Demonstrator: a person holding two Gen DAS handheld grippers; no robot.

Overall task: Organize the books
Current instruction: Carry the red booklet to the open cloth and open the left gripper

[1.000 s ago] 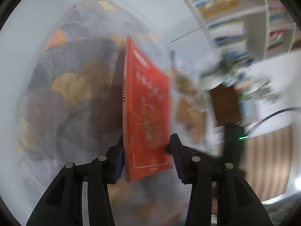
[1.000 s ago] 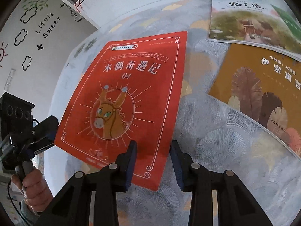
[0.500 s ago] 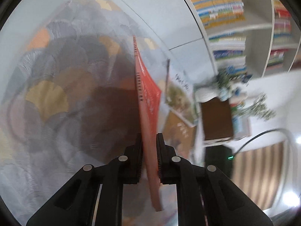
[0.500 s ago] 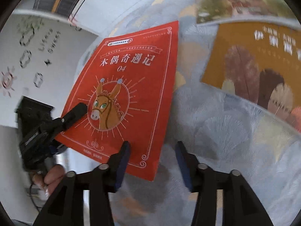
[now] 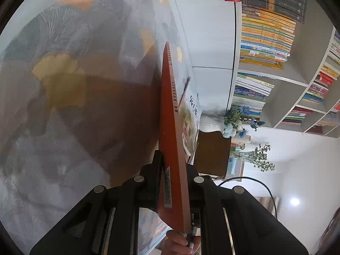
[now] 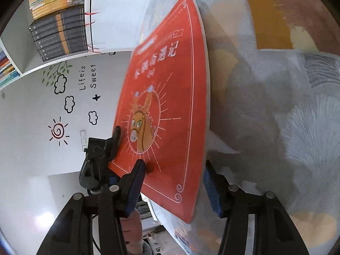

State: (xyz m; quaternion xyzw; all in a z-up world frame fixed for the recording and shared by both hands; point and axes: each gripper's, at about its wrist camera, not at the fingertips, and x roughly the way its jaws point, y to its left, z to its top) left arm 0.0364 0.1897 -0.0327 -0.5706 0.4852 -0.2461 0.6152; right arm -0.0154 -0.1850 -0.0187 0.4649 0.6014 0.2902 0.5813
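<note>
A thin red book with a donkey on its cover [image 6: 170,97] stands tilted up off the patterned tablecloth [image 6: 276,110]. In the left wrist view the red book [image 5: 172,127] shows edge-on, and my left gripper [image 5: 173,161] is shut on its lower edge. One finger [image 6: 116,135] of that gripper lies against the cover in the right wrist view. My right gripper [image 6: 173,182] is open, with the book's near corner between its blue pads and neither pad pressing on it.
A picture book with a landscape cover [image 5: 189,116] lies beyond the red one, and a brown book [image 6: 276,10] lies at the cloth's far side. A white bookshelf [image 5: 265,31] full of books lines the wall. A brown box [image 5: 212,153] stands beside flowers.
My left gripper closed on the red book's edge. My right gripper opened and let go of the book. The book swung up onto its edge as both hands rolled.
</note>
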